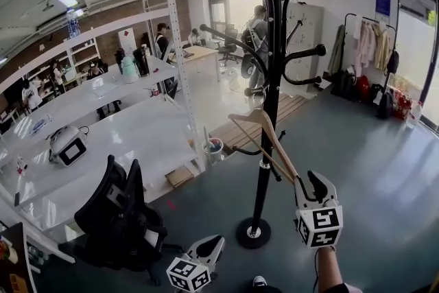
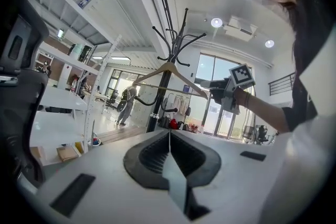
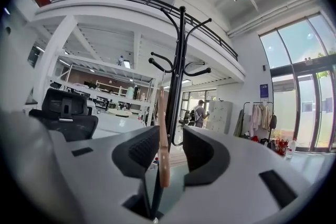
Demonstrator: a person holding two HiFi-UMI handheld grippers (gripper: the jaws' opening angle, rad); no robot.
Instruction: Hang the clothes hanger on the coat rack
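A black coat rack [image 1: 273,79] stands on a round base in the middle of the floor. A wooden clothes hanger [image 1: 264,137] rests slanted against its pole, low down near a small peg; whether its hook sits on that peg I cannot tell. My right gripper [image 1: 307,183] is at the hanger's lower right end. In the right gripper view the jaws [image 3: 170,152] stand open, with the hanger's arm [image 3: 163,134] between them close to the left pad, and the coat rack [image 3: 177,76] straight ahead. My left gripper [image 1: 206,247] hangs lower left, shut [image 2: 169,152] and empty, facing the hanger [image 2: 168,68].
A black office chair [image 1: 120,216] stands at the lower left beside long white tables [image 1: 103,141]. A small bin [image 1: 214,147] sits by a table leg. A clothes rail with garments [image 1: 370,44] is at the back right. People are at the far desks and doorway.
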